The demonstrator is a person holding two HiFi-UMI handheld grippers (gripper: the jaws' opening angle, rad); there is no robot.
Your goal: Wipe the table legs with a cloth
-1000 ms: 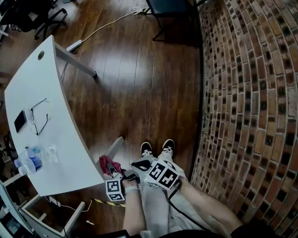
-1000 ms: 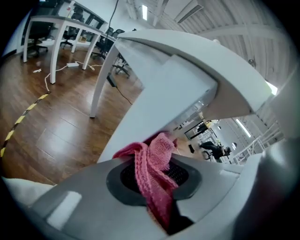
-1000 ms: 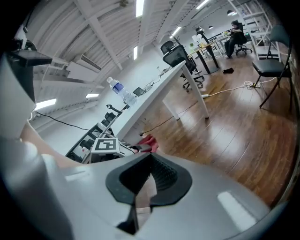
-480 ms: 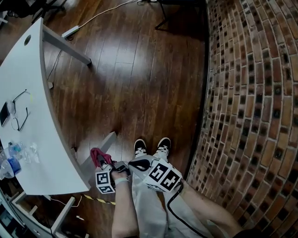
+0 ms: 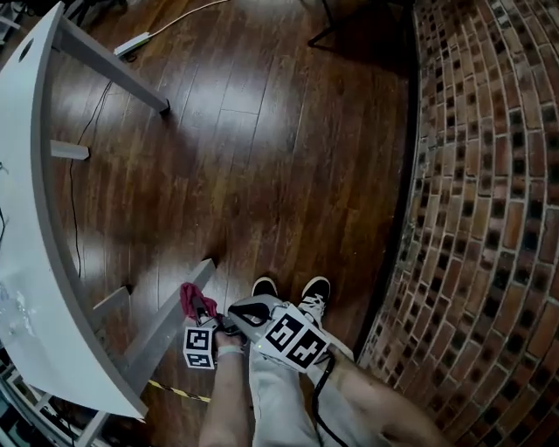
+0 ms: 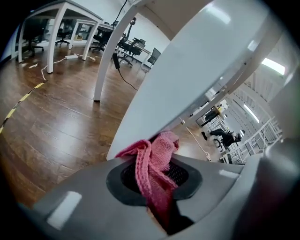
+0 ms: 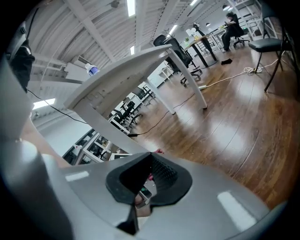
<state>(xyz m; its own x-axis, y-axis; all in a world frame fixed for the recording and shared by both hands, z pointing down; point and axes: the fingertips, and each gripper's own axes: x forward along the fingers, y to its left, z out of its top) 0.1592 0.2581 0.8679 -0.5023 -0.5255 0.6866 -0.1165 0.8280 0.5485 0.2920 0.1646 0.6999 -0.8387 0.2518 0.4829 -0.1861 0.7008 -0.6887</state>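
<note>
No leg looks wiped yet.
Your left hand-held gripper (image 5: 208, 314) pinches the pink cloth (image 6: 154, 164) just by the near counter leg (image 5: 166, 327); your right hand-held gripper (image 7: 149, 176) is closed, empty.

Open-plan office: rows of white desks (image 6: 61, 6) upper left, swivel chairs (image 7: 172, 45), ceiling strip lights (image 7: 131, 7), brick wall (image 5: 489, 175) right.

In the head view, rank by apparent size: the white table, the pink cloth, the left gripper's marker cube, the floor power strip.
1. white table.
2. pink cloth and left gripper's marker cube look about alike, so unranked; the cube sits nearer the camera.
3. power strip, smallest, though farthest away.
</note>
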